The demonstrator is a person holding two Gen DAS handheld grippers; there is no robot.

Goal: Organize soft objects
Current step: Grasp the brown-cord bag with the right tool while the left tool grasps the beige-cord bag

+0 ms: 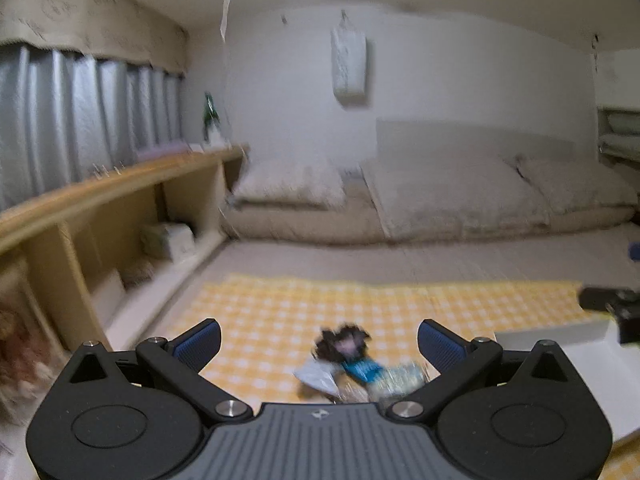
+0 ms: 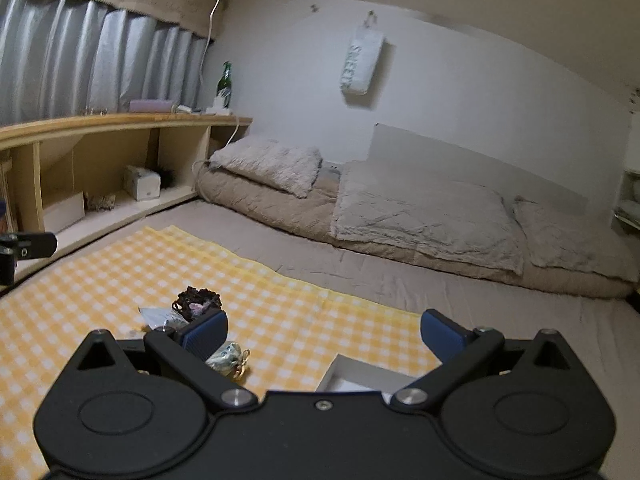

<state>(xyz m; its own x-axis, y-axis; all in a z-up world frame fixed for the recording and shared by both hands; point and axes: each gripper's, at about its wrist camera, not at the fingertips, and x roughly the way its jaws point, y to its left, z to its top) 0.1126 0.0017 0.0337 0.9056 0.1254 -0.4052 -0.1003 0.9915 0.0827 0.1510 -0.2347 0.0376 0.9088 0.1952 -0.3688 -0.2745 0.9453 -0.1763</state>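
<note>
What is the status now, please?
Left gripper open, empty. Right gripper open, empty. Soft items pile on checked cloth, untouched; white box beside. Nothing blocking.

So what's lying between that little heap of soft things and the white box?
Only bare yellow checked cloth, seen in the right wrist view: the heap sits left, the white box right, with nothing between.
</note>
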